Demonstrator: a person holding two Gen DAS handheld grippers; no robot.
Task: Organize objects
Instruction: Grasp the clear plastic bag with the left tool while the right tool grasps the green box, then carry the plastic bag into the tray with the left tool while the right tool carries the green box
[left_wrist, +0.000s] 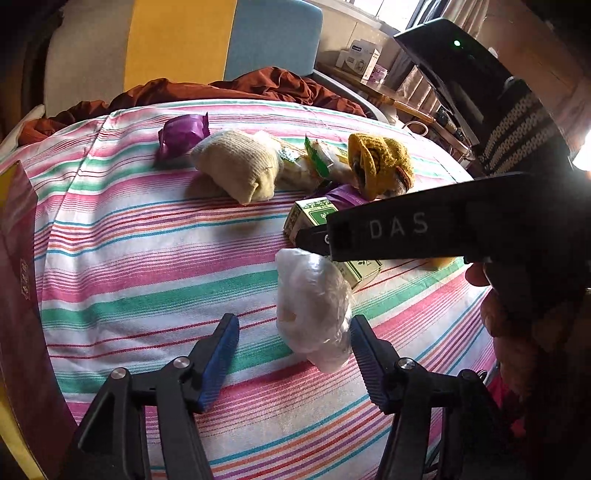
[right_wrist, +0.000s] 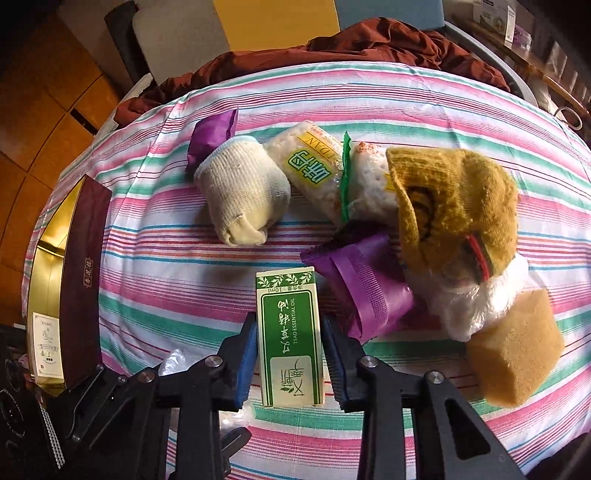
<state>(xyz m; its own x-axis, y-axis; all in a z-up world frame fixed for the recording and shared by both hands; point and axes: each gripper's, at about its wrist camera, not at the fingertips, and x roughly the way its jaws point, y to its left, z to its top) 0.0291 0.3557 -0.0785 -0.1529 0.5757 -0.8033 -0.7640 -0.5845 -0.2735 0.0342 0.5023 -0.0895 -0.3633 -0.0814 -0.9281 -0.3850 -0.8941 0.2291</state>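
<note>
On the striped cloth (right_wrist: 155, 258), the right gripper (right_wrist: 289, 356) has its blue-padded jaws closed against both long sides of the green-and-white essential oil box (right_wrist: 290, 336), which lies flat just beside a purple packet (right_wrist: 364, 284) and in front of the cream rolled sock (right_wrist: 242, 192), rice-cracker packs (right_wrist: 314, 170) and mustard knit sock (right_wrist: 454, 206). Left of the box the cloth runs bare to a maroon gift box (right_wrist: 79, 280) at the edge, while the left gripper (left_wrist: 293, 356) stands wide apart, its right finger (left_wrist: 369, 362) touching or just beside a crumpled clear plastic bag (left_wrist: 314, 306).
</note>
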